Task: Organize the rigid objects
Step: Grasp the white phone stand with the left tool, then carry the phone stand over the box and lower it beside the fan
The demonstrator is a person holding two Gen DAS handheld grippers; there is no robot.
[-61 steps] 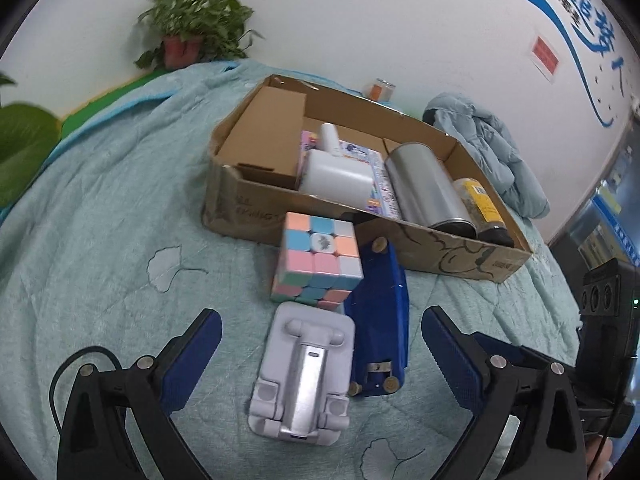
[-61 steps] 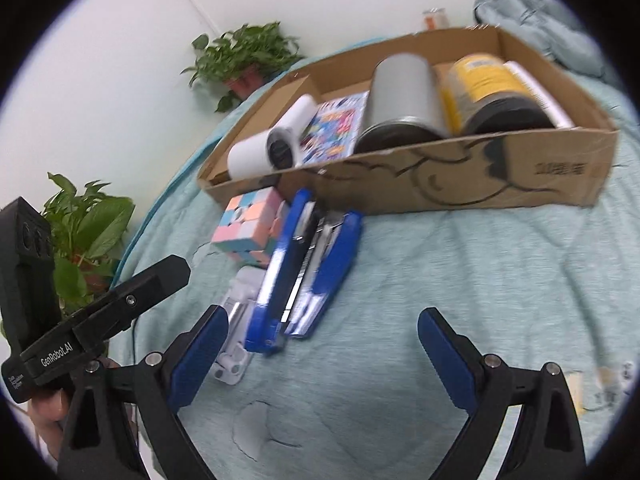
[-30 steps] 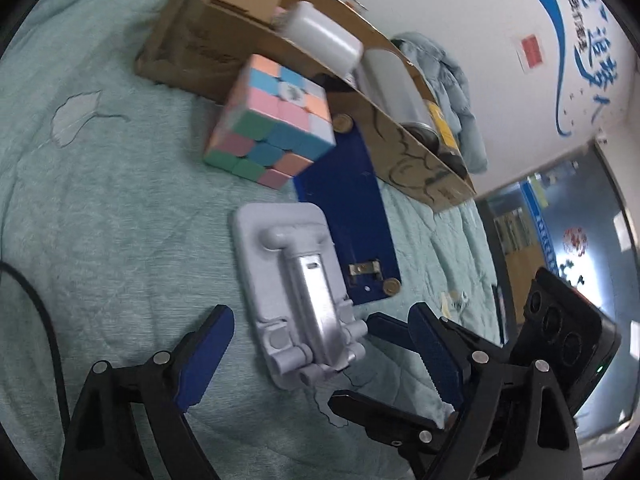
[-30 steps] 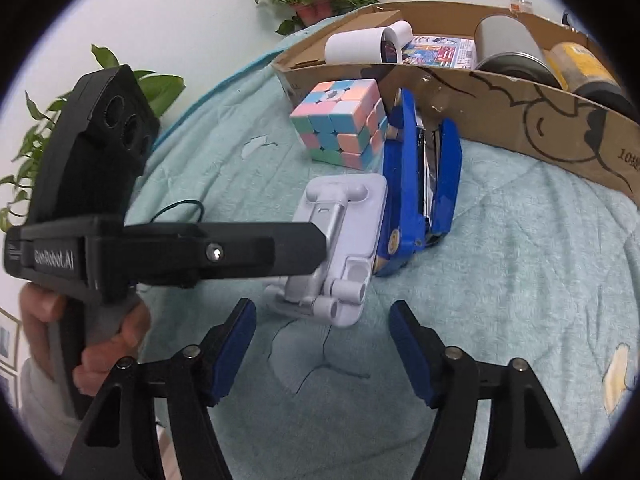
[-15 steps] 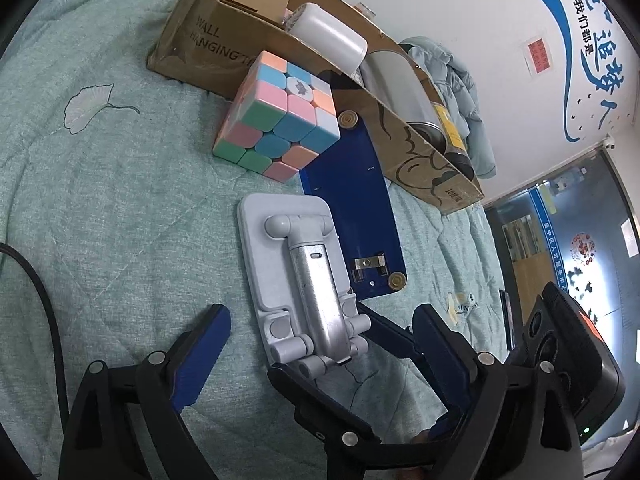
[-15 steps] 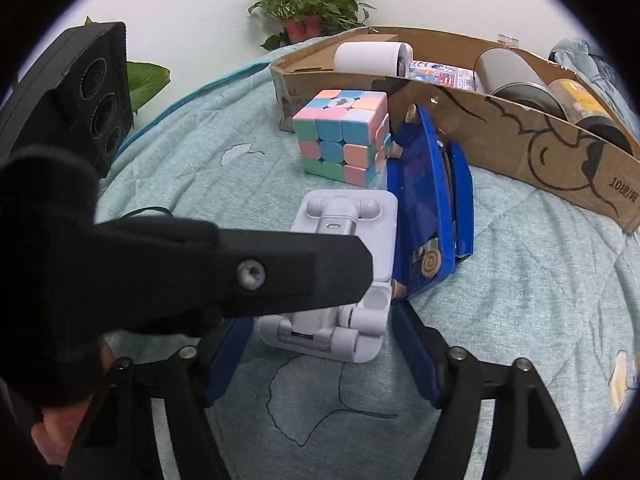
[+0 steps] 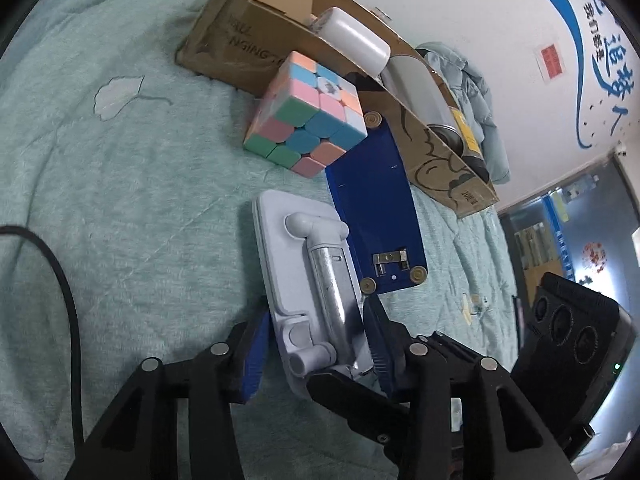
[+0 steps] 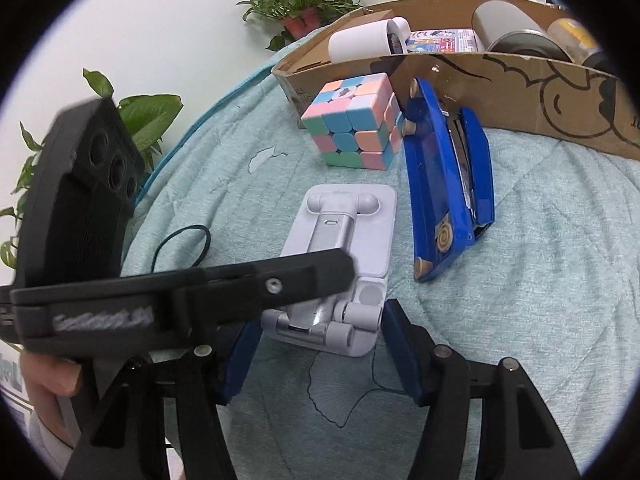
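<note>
One teal quilt (image 7: 120,200) underneath it all, stitched with pale leaf shapes. At its far side, long cardboard box (image 7: 224,48), open on top; holds a white roll (image 7: 352,40), a metal can (image 7: 416,84) lying on its side and a yellow-labelled container (image 8: 576,36). Beyond the box against the wall, potted plant (image 8: 300,0).

In front of the box wall, blue stapler (image 7: 372,200); lies on its side, far end up against the cardboard. Just left of that far end, touching it, pastel puzzle cube (image 7: 308,120), resting on the quilt.

Nearer than the cube and right beside the stapler, white phone stand (image 7: 308,264); lies folded flat, silver arm facing up, hinge end nearest the cameras.

Left gripper (image 7: 316,344): closed in on the stand's near end, one blue pad pressed to each long side. From the right wrist view, crosses over the stand as a black bar and hides part of it.

Right gripper (image 8: 322,356): spread apart, low at the same hinge end, one pad just outside each near corner of the stand; contact not clear.
</note>
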